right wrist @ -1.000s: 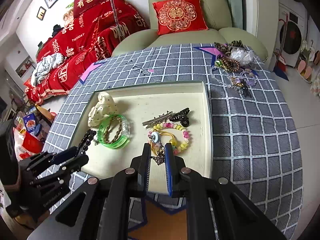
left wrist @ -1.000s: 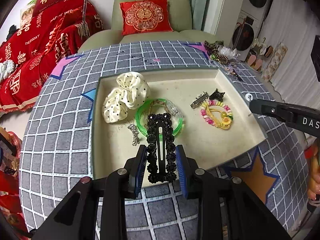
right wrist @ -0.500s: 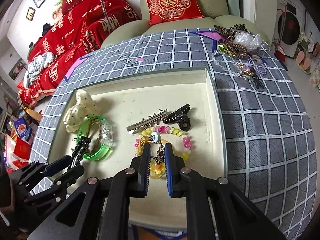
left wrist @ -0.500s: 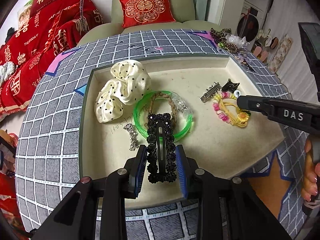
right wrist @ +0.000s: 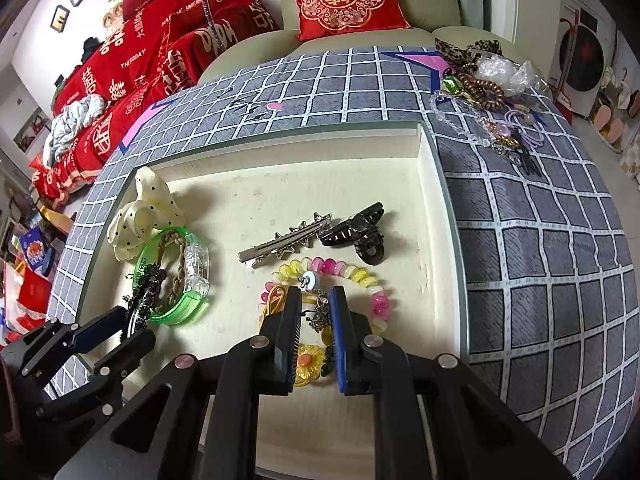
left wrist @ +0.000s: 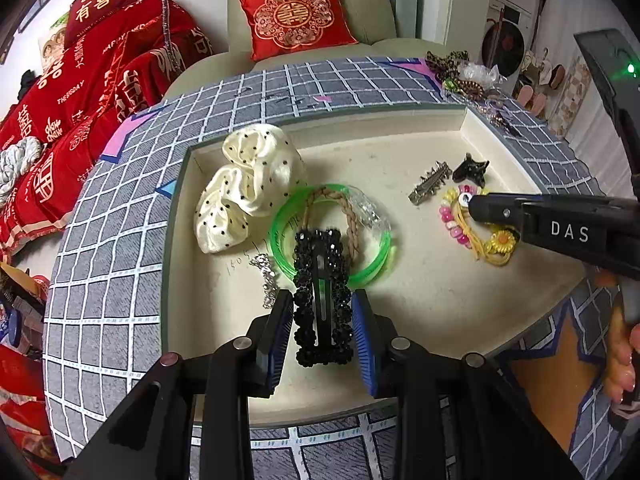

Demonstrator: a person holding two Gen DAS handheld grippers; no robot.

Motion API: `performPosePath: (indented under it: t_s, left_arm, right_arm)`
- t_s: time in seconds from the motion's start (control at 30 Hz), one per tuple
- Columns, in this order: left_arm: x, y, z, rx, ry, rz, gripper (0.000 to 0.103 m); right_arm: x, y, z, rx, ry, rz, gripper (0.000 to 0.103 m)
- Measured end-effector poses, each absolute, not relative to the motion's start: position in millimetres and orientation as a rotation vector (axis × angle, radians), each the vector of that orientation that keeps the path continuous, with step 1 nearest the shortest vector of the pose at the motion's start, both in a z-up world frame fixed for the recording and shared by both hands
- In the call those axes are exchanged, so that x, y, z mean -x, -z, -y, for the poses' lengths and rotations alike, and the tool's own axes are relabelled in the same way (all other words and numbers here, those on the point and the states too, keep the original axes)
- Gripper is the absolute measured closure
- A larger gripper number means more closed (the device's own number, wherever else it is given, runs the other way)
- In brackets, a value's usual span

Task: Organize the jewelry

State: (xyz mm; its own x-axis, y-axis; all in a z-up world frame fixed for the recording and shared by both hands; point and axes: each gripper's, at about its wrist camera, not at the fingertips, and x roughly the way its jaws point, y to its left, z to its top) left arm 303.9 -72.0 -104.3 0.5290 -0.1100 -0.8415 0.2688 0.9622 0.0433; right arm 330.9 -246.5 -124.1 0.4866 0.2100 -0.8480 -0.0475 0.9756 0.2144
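A cream tray (left wrist: 472,120) sits on a grey checked cloth (left wrist: 112,280). The hair things and bracelets lie inside the tray.

The left gripper (left wrist: 323,308) pinches a black beaded hair clip (left wrist: 322,300) between its blue pads (left wrist: 362,336). The far end of the clip lies over a green bangle (left wrist: 280,240). A brown braided band (left wrist: 348,216) lies inside the bangle, and something clear rests on its far rim. A cream dotted scrunchie (left wrist: 248,184) sits just beside the bangle, toward the tray's left wall. A small silver chain (left wrist: 268,280) lies near the left finger.

The right gripper (right wrist: 316,312) has its fingers nearly pressed together. Between them is a small dark charm piece with a white bead (right wrist: 310,280) at its far tip. It looks pinched, though it is too small to be sure. Under this gripper lies a pink and yellow bead bracelet (right wrist: 360,276), and a yellow flower hair tie (right wrist: 308,364) lies with it. Just past them are a silver star clip (right wrist: 288,240) and a black claw clip (right wrist: 360,232), close together.

A pile of more jewelry (right wrist: 488,92) waits on the cloth outside the tray, past its far right corner. Fingers of a person's hand (left wrist: 624,364) show at the right edge of the left view.
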Motion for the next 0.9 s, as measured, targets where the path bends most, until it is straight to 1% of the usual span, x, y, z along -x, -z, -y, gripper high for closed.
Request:
performPosePath:
  t_s: [0.2, 0.23, 0.27, 0.3, 0.33, 0.37, 0.6, 0.63, 0.67, 0.7, 0.73, 0.77, 0.8, 0.9]
  left_arm:
    - [-304.7, 100.2, 69.5, -0.168, 0.217, -0.988, 0.064]
    - [-304.3, 100.0, 69.3, -0.167, 0.218, -0.988, 0.06]
    - [-304.4, 99.1, 68.9, -0.163, 0.216, -0.985, 0.032]
    - [-303.1, 96.1, 67.2, -0.153, 0.205, -0.967, 0.01]
    - [-301.9, 93.5, 66.0, -0.146, 0.199, -0.948, 0.009]
    - [-300.9, 90.3, 65.2, -0.141, 0.2, -0.934, 0.009]
    - [-303.0, 87.8, 60.8, -0.13, 0.192, -0.95, 0.009]
    - [-303.0, 88.1, 60.6, -0.13, 0.19, -0.952, 0.009]
    - [-302.7, 88.1, 60.1, -0.132, 0.187, -0.952, 0.009]
    - [-302.9, 88.5, 60.0, -0.134, 0.185, -0.953, 0.009]
    - [-301.8, 89.0, 60.0, -0.139, 0.184, -0.955, 0.009]
    - [-300.7, 89.8, 60.2, -0.144, 0.183, -0.956, 0.008]
    - [-299.6, 90.5, 60.3, -0.152, 0.18, -0.961, 0.0]
    - [-292.8, 90.4, 58.9, -0.154, 0.176, -0.962, 0.0]
  right_arm:
    - [-327.6, 115.6, 253.8, -0.212, -0.168, -1.032, 0.086]
    - [-326.5, 113.6, 254.5, -0.215, -0.167, -1.028, 0.083]
    - [-325.1, 111.4, 255.4, -0.22, -0.167, -1.023, 0.08]
    - [-323.7, 109.3, 256.5, -0.223, -0.167, -1.019, 0.072]
    - [-322.3, 107.5, 257.2, -0.224, -0.165, -1.013, 0.064]
    - [-320.7, 105.0, 258.0, -0.225, -0.161, -1.004, 0.061]
    - [-317.4, 100.5, 258.7, -0.248, -0.161, -1.005, 0.06]
    - [-316.9, 100.3, 258.2, -0.246, -0.16, -1.007, 0.058]
    - [-316.3, 100.4, 256.8, -0.241, -0.161, -1.01, 0.048]
    - [-316.2, 101.1, 255.9, -0.237, -0.165, -1.016, 0.042]
    - [-315.4, 101.4, 255.3, -0.236, -0.167, -1.019, 0.031]
    - [-314.0, 101.1, 254.1, -0.235, -0.168, -1.019, 0.026]
    - [-312.5, 100.8, 253.3, -0.236, -0.168, -1.019, 0.021]
    - [-308.4, 99.3, 252.2, -0.245, -0.173, -1.028, 0.02]
